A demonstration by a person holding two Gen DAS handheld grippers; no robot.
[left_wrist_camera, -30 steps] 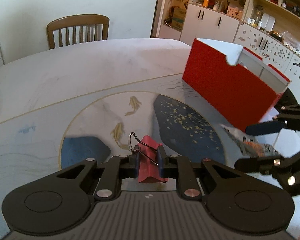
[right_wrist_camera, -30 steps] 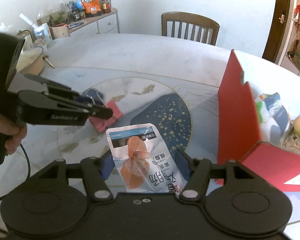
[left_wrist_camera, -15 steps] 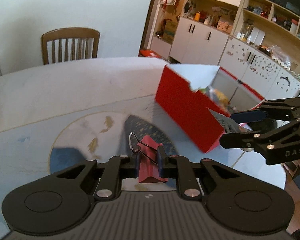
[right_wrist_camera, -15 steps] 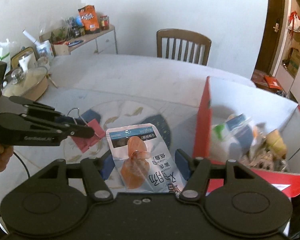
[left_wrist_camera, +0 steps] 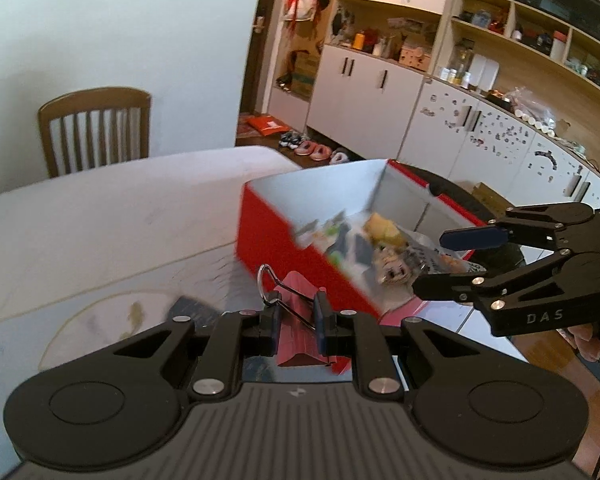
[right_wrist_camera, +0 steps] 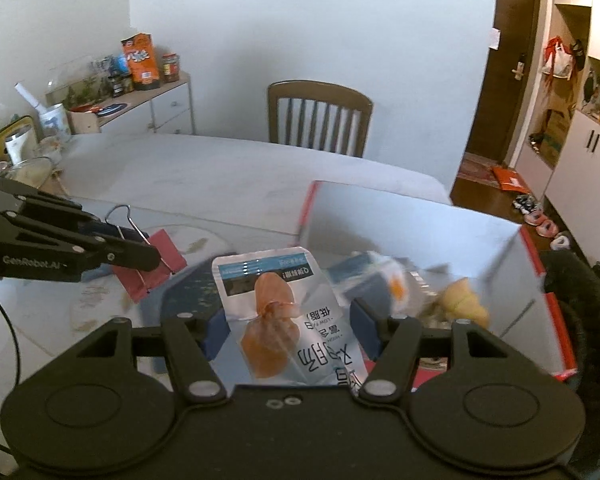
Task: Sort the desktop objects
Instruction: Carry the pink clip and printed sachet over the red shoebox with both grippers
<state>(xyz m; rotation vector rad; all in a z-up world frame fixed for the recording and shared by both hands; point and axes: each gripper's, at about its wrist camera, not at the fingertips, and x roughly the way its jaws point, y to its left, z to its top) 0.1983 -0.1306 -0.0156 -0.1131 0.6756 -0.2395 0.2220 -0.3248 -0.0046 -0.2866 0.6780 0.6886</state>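
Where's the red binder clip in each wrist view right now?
Left wrist: red binder clip at bottom centre, clamped in the left gripper.
Right wrist: clip at mid-left, in that gripper's tips.
Shared landmark: red box right of the clip in both.

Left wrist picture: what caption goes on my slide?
Left gripper carries a red binder clip toward the red box.

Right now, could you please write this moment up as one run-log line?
left gripper: shut on red binder clip | right gripper: shut on snack pouch | red box: open, partly filled
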